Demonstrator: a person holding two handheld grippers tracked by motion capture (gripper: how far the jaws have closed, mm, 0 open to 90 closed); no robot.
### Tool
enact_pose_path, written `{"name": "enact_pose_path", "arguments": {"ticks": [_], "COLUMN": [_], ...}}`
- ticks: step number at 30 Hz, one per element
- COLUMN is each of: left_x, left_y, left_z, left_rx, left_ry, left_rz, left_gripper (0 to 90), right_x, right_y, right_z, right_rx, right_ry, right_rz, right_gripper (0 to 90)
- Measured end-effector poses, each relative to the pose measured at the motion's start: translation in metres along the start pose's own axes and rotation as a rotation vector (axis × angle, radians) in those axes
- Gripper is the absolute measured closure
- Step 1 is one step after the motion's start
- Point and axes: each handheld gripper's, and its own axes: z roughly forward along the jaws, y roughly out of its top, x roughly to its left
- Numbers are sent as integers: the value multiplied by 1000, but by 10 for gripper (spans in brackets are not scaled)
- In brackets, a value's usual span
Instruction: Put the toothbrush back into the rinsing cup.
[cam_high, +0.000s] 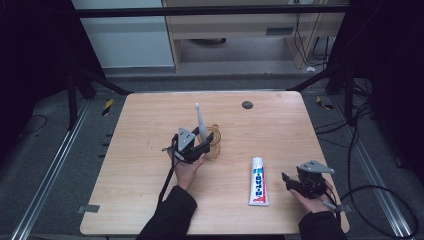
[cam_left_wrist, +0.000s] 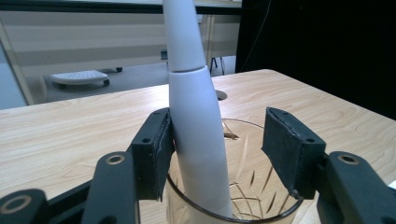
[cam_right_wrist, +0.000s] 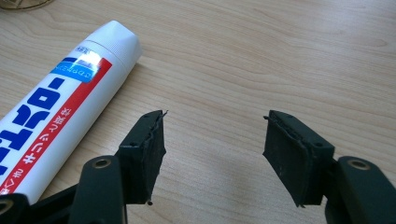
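**Letting go of the white handle in the glass cup**

Nearest the person, the right gripper (cam_high: 295, 184) is resting at the near right of the table (cam_high: 150, 165), its fingers (cam_right_wrist: 142, 156) standing apart with nothing between them; the toothpaste tube (cam_high: 258, 181) is lying just to its left. Further in, the left gripper (cam_high: 196, 148) is holding its fingers (cam_left_wrist: 152, 156) spread around the white tapered handle (cam_left_wrist: 198, 140), which is standing tilted in the clear glass cup (cam_high: 215, 141) near the table's middle. One finger is lying against the handle, the other standing clear. A clean release probably means drawing straight back without nudging the handle or tipping the cup. The table is pale wood, carrying a small dark disc (cam_high: 247, 104) at its far edge. Beyond it, grey floor, cables and a light cabinet are showing.
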Motion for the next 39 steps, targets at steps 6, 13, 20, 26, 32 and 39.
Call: {"name": "enact_pose_path", "arguments": {"ticks": [6, 13, 20, 26, 32, 39], "left_x": [1, 4, 12, 16, 16, 23], "left_y": [0, 3, 16, 28, 35, 40], "left_z": [-1, -5, -16, -28, -42, -59], "left_rx": [8, 19, 44, 88, 138, 170], "left_ry": [16, 28, 15, -1, 12, 6], "left_rz": [-5, -16, -25, -28, 32, 74], "left_gripper": [425, 420, 399, 380, 364, 349], "right_x": [0, 0, 0, 2, 4, 5], "right_y": [0, 0, 1, 3, 4, 5], "right_z": [0, -1, -3, -5, -9, -12], "right_rx": [1, -2, -13, -21, -39, -44], "right_ry": [-2, -5, -5, 0, -1, 3], "right_rz": [2, 3, 6, 13, 5, 9], "right_gripper": [379, 379, 377, 373, 368, 364]}}
